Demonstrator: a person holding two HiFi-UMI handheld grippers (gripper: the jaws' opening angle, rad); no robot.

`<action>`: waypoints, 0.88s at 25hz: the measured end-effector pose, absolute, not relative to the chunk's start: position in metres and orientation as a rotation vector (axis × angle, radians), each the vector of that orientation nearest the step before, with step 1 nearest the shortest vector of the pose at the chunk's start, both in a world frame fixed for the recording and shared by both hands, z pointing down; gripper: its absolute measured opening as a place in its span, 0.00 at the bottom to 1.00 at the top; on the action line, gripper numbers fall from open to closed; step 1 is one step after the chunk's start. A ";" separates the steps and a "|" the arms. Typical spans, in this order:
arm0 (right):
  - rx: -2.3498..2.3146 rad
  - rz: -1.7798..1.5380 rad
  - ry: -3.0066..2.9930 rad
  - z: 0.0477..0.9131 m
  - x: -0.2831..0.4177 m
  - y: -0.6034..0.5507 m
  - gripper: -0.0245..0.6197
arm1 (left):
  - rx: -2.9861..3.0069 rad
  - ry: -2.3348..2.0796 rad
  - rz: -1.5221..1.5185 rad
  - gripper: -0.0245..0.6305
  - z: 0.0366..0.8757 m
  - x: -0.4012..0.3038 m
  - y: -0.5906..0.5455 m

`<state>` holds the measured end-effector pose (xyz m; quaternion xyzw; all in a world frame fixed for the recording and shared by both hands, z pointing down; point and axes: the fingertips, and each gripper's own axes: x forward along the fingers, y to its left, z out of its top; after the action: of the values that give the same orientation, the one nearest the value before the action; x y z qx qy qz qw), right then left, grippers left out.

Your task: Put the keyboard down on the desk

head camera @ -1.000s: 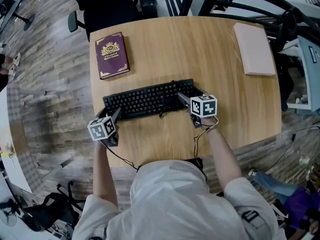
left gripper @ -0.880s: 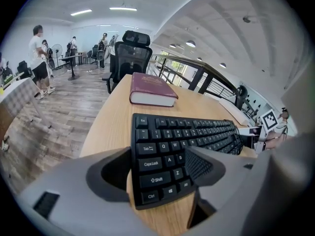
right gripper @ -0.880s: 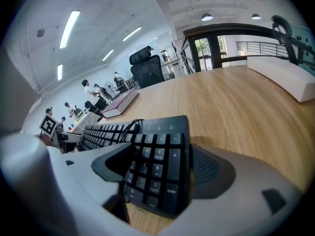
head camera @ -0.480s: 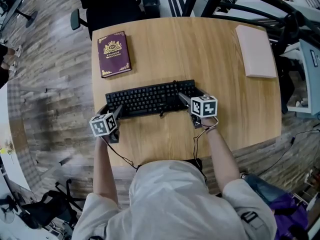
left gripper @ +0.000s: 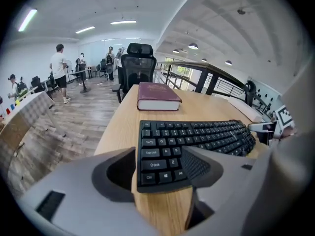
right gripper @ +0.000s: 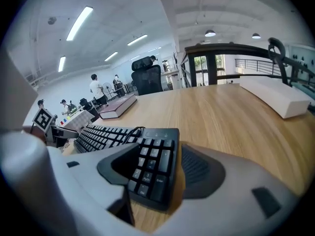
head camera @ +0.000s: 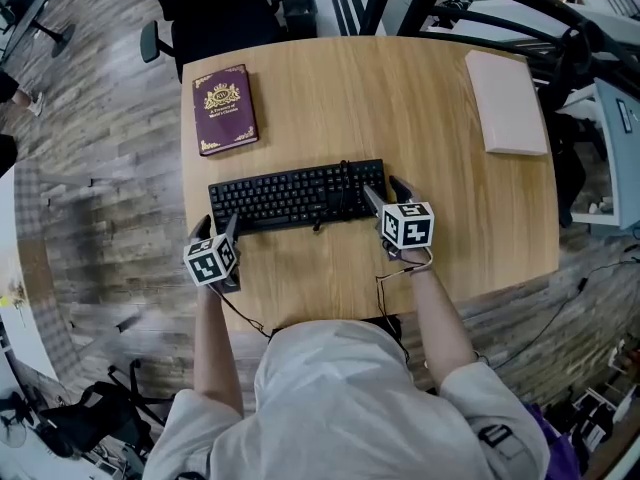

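Note:
The black keyboard (head camera: 295, 196) lies flat on the wooden desk (head camera: 400, 98). My left gripper (head camera: 216, 228) is at its left front corner. In the left gripper view that corner (left gripper: 162, 161) sits between the jaws of the left gripper (left gripper: 161, 156), with a gap beside it. My right gripper (head camera: 386, 190) straddles the number-pad end (right gripper: 150, 168). In the right gripper view of the right gripper (right gripper: 157, 156), bare wood shows beside one pad. Both pairs of jaws have just been closing, with the keyboard's ends between them, and neither presses on it.
A maroon book (head camera: 224, 109) lies at the desk's far left and a pale pink pad (head camera: 508, 100) at its far right. A black office chair (head camera: 215, 8) stands beyond the desk. The keyboard's cable (head camera: 320, 226) curls at its front edge.
The keyboard stays where it was on the desk. The right gripper has drawn back slightly toward the person. The left gripper has barely shifted.

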<state>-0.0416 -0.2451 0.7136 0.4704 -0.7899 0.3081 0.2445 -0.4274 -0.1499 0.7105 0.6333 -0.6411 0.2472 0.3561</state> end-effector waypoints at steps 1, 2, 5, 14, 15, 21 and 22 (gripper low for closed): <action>1.290 0.825 -2.167 0.711 -0.041 -0.244 0.43 | 1.636 -1.653 0.644 0.48 0.711 -0.426 -0.147; 1.291 0.809 -2.172 0.710 -0.041 -0.243 0.38 | 1.636 -1.648 0.647 0.44 0.711 -0.423 -0.144; 1.295 0.758 -2.168 0.707 -0.039 -0.237 0.24 | 1.627 -1.653 0.624 0.27 0.708 -0.414 -0.138; 1.212 0.783 -2.183 0.701 -0.045 -0.206 0.05 | 1.697 -1.611 0.594 0.05 0.689 -0.362 -0.128; 1.199 0.781 -2.186 0.701 -0.045 -0.201 0.05 | 1.697 -1.606 0.593 0.05 0.688 -0.356 -0.126; 1.122 0.770 -2.198 0.699 -0.035 -0.170 0.05 | 1.719 -1.553 0.549 0.05 0.687 -0.306 -0.115; 1.119 0.759 -2.198 0.698 -0.031 -0.166 0.05 | 1.729 -1.544 0.548 0.05 0.686 -0.297 -0.114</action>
<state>-0.0305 -0.1658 0.6976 0.4167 -0.8184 0.2827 0.2769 -0.2969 -0.1137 0.6857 0.6741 -0.6021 0.2136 0.3707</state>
